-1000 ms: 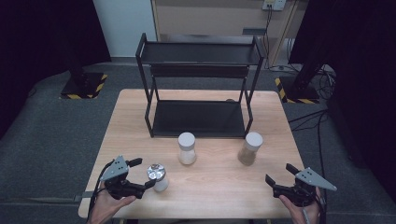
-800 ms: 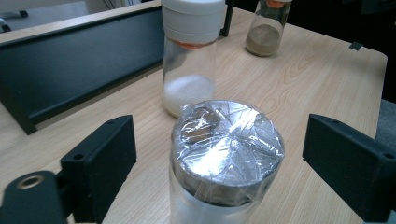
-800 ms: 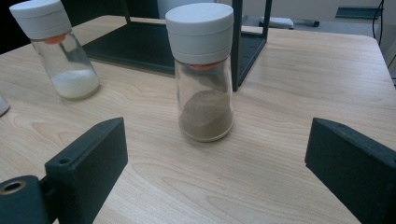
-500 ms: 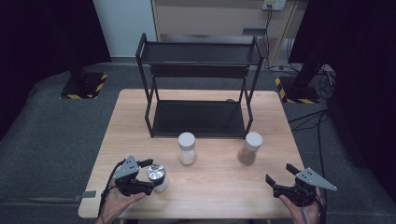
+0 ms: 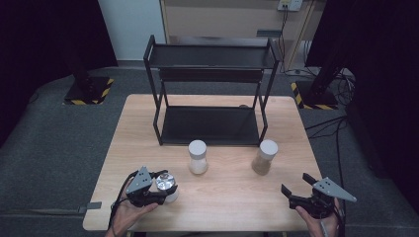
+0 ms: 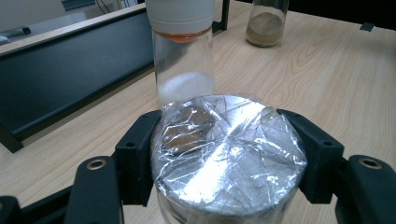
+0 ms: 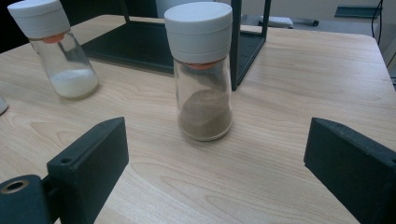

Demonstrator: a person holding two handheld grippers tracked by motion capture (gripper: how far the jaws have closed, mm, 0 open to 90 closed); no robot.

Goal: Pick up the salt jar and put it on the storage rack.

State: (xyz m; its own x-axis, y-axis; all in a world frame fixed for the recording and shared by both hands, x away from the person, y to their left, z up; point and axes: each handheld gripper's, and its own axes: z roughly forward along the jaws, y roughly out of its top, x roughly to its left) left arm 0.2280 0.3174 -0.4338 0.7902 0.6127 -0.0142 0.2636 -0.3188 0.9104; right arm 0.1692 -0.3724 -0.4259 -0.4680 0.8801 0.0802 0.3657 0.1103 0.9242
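A squat jar with a crinkled foil top [image 5: 167, 182] [image 6: 229, 154] stands at the table's front left. My left gripper [image 5: 165, 188] is shut on it, one black jaw pressed against each side. Right behind it stands a glass shaker of white powder [image 5: 197, 157] [image 6: 183, 51] with a white cap. A second white-capped shaker [image 5: 264, 157] [image 7: 203, 74] holds brown powder. My right gripper [image 5: 295, 183] is open near the front right edge. Its jaws are spread wide, a short way in front of the brown shaker and apart from it.
A black two-shelf metal rack [image 5: 210, 123] stands at the back of the wooden table [image 5: 237, 197], both shelves bare. The two shakers stand just in front of its lower shelf. Dark floor and cables surround the table.
My left gripper slid right onto the foil-topped jar and its jaws closed on the jar's sides. The right gripper and both shakers have stayed put.
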